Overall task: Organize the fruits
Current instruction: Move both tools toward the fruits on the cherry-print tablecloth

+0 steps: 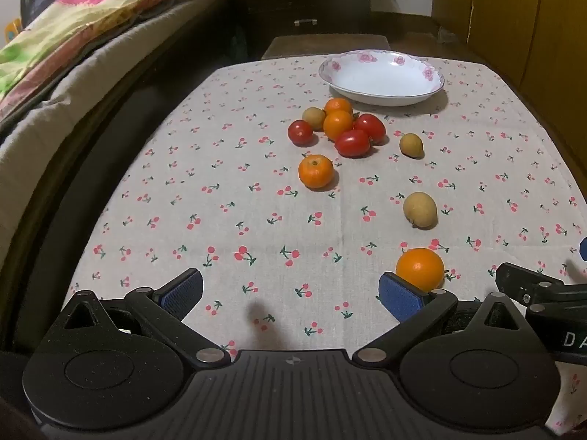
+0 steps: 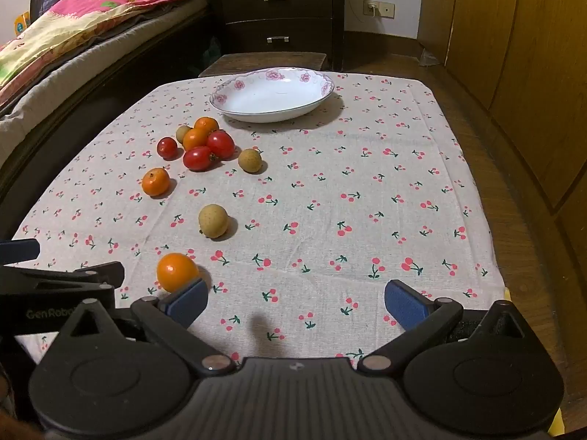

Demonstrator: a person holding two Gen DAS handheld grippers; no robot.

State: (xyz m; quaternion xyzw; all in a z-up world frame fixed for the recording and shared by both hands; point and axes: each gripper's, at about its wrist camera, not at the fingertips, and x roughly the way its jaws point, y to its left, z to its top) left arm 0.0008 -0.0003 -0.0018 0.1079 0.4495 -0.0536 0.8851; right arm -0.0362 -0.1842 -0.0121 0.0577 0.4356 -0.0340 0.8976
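A white bowl with pink flowers (image 1: pixel 381 77) (image 2: pixel 273 93) stands empty at the table's far end. In front of it lies a cluster of oranges (image 1: pixel 337 124) (image 2: pixel 196 138), red tomatoes (image 1: pixel 352 143) (image 2: pixel 198 158) and small tan fruits (image 1: pixel 411 144) (image 2: pixel 250 160). Nearer lie one orange (image 1: pixel 316 171) (image 2: pixel 156 182), a tan fruit (image 1: pixel 420 209) (image 2: pixel 213 220) and the closest orange (image 1: pixel 420 268) (image 2: pixel 177 271). My left gripper (image 1: pixel 291 295) is open and empty, its right fingertip just short of that orange. My right gripper (image 2: pixel 295 302) is open and empty, with the orange beside its left fingertip.
A cherry-print cloth (image 1: pixel 256 190) (image 2: pixel 367 183) covers the low table. A bed with a colourful quilt (image 1: pixel 73 29) (image 2: pixel 73 25) runs along the left. Dark drawers (image 2: pixel 282 18) stand behind, wooden cabinets (image 2: pixel 532 55) on the right. Each gripper shows at the other view's edge.
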